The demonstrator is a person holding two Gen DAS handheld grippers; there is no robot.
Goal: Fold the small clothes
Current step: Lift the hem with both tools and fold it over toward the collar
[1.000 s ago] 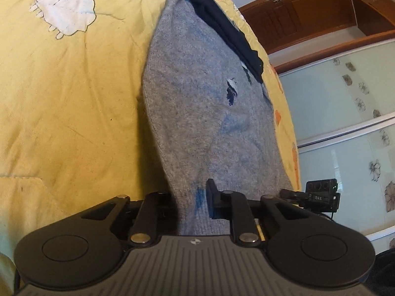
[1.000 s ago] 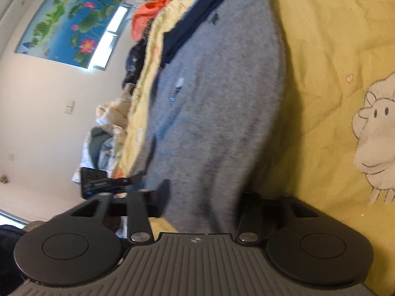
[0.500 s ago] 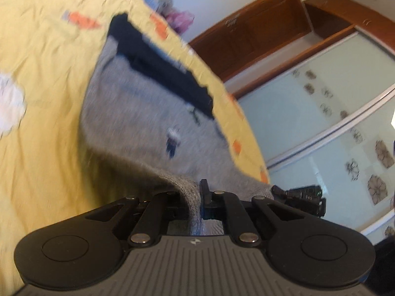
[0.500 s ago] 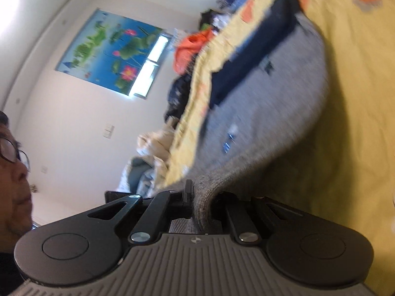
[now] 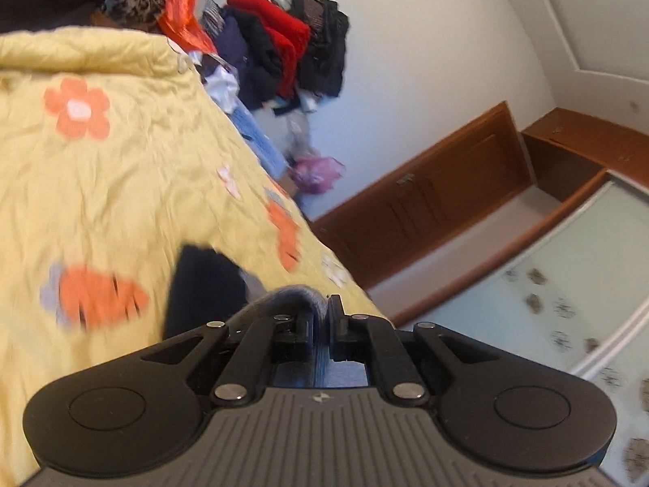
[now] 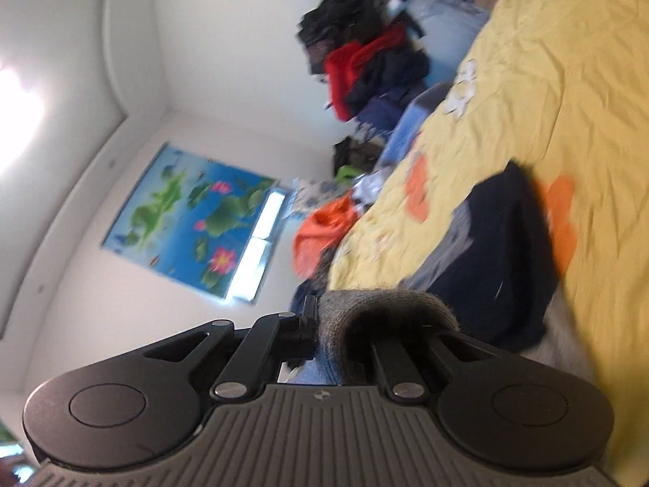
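Grippers both clamped on the grey sweater (image 6: pixel 385 304), left gripper (image 5: pixel 322 316) and right gripper (image 6: pixel 324 320), and a thin pinch could slip loose mid-fold.

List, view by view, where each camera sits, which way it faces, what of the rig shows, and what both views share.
Left wrist: sits on the left gripper, facing along its fingers over the yellow quilt toward a wooden cabinet; the gripper is shut on the grey sweater.
Right wrist: sits on the right gripper, facing over the quilt's edge toward a wall poster; the gripper is shut on the sweater's hem.
Shared: sweater, quilt, clothes pile.
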